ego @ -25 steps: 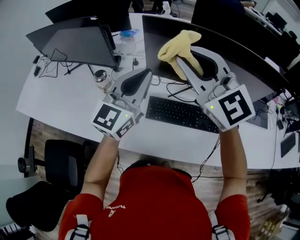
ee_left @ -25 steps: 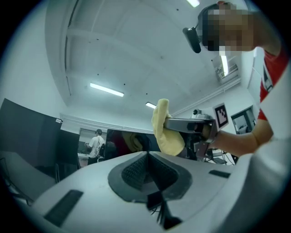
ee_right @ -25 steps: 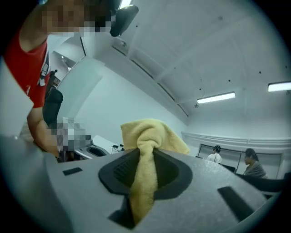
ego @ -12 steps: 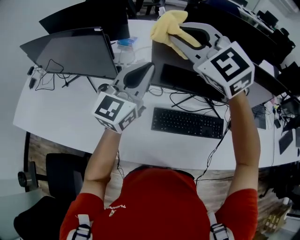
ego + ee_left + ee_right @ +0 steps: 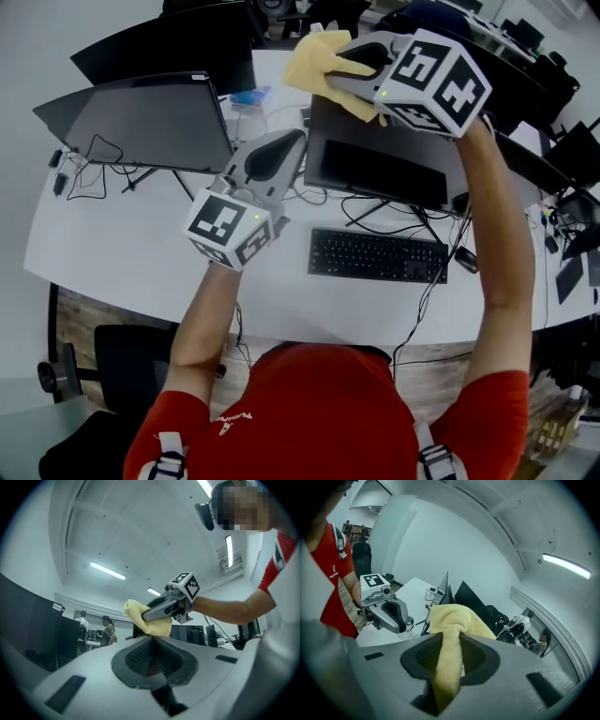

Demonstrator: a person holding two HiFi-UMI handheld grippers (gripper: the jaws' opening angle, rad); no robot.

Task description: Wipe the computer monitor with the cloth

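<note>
Cloth (image 5: 312, 58), yellow, is clamped in the right gripper (image 5: 330, 77). It is bunched ahead of the jaw tips, and a tail of fabric runs back between the pads. In the right gripper view the jaws stand a little apart with the fabric filling the gap. They have just been opening slightly, and the cloth is between them and gripped.

In the head view the bunched cloth sits at the upper left corner of the monitor (image 5: 380, 173), over its top edge. The right arm is raised and stretched forward to it. Contact between cloth and screen appears likely, but the angle does not confirm it.

The left gripper (image 5: 296, 141) has its jaws closed together, tip to tip, with nothing between them. It is held above the desk (image 5: 131, 248), just beside the left edge of the monitor and lower than the right gripper, and it is clear of the cloth.

A keyboard (image 5: 377, 255) lies on the desk in front of the monitor, with loose cables between the two. A second monitor (image 5: 141, 122) stands to the left, angled away, well apart from the cloth.
</note>
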